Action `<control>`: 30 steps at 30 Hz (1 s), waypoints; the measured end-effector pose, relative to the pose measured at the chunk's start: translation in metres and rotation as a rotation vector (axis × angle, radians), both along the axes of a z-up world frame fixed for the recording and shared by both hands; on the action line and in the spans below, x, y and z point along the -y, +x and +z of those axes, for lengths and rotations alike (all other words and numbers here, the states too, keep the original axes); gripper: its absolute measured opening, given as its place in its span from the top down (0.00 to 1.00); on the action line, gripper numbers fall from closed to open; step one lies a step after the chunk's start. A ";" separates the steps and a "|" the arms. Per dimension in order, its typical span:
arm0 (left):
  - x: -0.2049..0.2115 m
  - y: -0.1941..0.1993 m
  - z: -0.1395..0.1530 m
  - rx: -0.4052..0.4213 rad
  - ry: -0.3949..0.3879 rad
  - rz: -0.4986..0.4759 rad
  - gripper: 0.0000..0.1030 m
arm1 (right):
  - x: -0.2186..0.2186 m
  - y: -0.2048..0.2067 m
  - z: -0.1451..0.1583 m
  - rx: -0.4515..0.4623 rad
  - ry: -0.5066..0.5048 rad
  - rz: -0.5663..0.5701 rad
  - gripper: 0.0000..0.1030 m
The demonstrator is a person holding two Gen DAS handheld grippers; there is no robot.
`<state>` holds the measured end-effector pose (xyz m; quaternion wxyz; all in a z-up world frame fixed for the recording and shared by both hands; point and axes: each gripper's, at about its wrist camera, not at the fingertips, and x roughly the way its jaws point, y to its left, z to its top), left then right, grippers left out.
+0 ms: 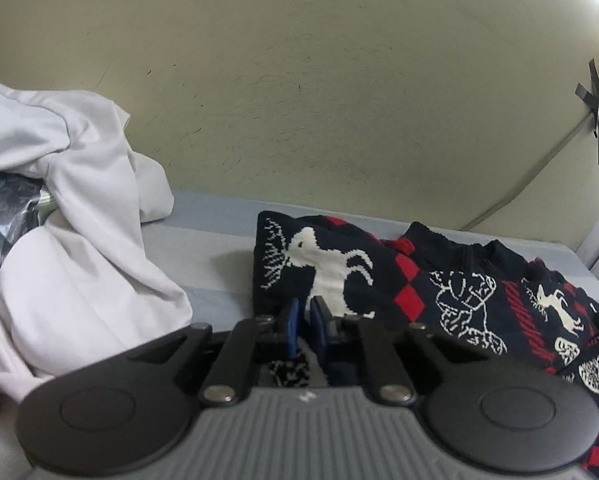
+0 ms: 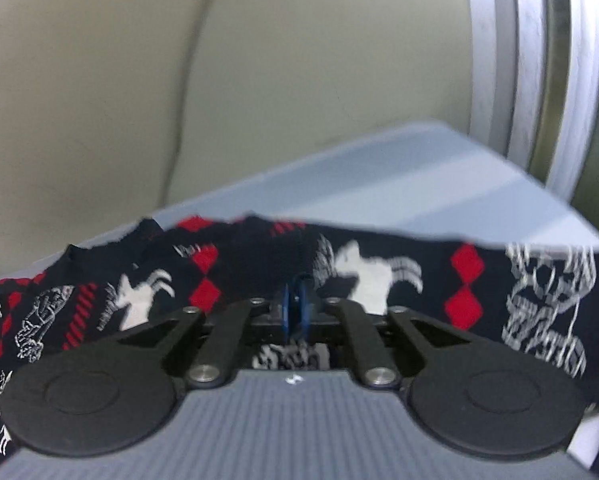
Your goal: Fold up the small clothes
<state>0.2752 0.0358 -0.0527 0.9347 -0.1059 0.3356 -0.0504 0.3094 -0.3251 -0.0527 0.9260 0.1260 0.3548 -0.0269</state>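
Observation:
A dark navy knit sweater (image 1: 439,280) with white reindeer and red diamonds lies on a pale blue-grey bed surface (image 1: 211,240). In the left wrist view its left part is folded over, showing a large white reindeer. My left gripper (image 1: 305,312) sits at the sweater's near edge, its blue pads drawn close together with knit fabric pinched between them. The right wrist view is blurred. There the sweater (image 2: 379,276) stretches across the frame, and my right gripper (image 2: 297,300) has its blue pads nearly together on the fabric.
A crumpled white garment (image 1: 79,240) is heaped on the left, covering a grey printed item (image 1: 11,208). A beige wall stands just behind the bed, with a cable (image 1: 519,184) and black tape (image 1: 597,108). A metal frame (image 2: 539,60) rises at the right; bare sheet (image 2: 419,176) lies beyond the sweater.

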 end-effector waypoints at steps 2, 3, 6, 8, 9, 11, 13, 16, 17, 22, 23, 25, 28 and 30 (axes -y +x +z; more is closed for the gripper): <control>0.000 0.000 -0.001 0.000 -0.003 -0.004 0.90 | 0.011 -0.007 0.003 0.002 0.027 -0.038 0.83; -0.002 0.000 -0.001 -0.001 -0.011 -0.004 0.90 | 0.018 -0.014 0.007 0.012 0.037 -0.061 0.82; -0.010 -0.002 0.005 0.004 -0.063 0.016 0.89 | 0.048 -0.049 0.023 0.074 0.106 -0.119 0.80; -0.019 -0.011 0.015 0.052 -0.105 0.037 0.89 | 0.077 -0.083 0.033 0.123 0.169 -0.165 0.79; -0.021 -0.015 0.019 0.078 -0.134 0.031 0.89 | 0.092 -0.101 0.036 0.144 0.194 -0.194 0.78; -0.022 -0.021 0.025 0.114 -0.182 0.000 0.87 | 0.120 -0.138 0.040 0.182 0.235 -0.267 0.75; -0.014 -0.025 0.027 0.133 -0.185 -0.055 0.80 | 0.146 -0.175 0.042 0.219 0.257 -0.343 0.73; 0.005 -0.027 0.023 0.118 -0.128 -0.121 0.76 | 0.169 -0.219 0.036 0.247 0.276 -0.448 0.60; 0.013 -0.026 0.020 0.104 -0.102 -0.142 0.76 | 0.175 -0.229 0.031 0.247 0.297 -0.471 0.60; 0.037 -0.017 0.006 0.009 0.022 -0.165 0.76 | 0.167 -0.233 0.013 0.219 0.312 -0.457 0.55; 0.035 -0.018 0.006 0.011 0.007 -0.164 0.76 | 0.163 -0.227 0.011 0.209 0.309 -0.435 0.54; 0.032 -0.017 0.005 0.007 -0.015 -0.166 0.76 | 0.155 -0.211 0.005 0.183 0.296 -0.407 0.52; 0.031 -0.016 0.006 0.007 -0.032 -0.170 0.76 | 0.154 -0.187 -0.006 0.131 0.250 -0.429 0.74; 0.025 -0.017 0.007 0.009 -0.044 -0.171 0.75 | 0.156 -0.175 -0.002 0.108 0.363 -0.405 0.90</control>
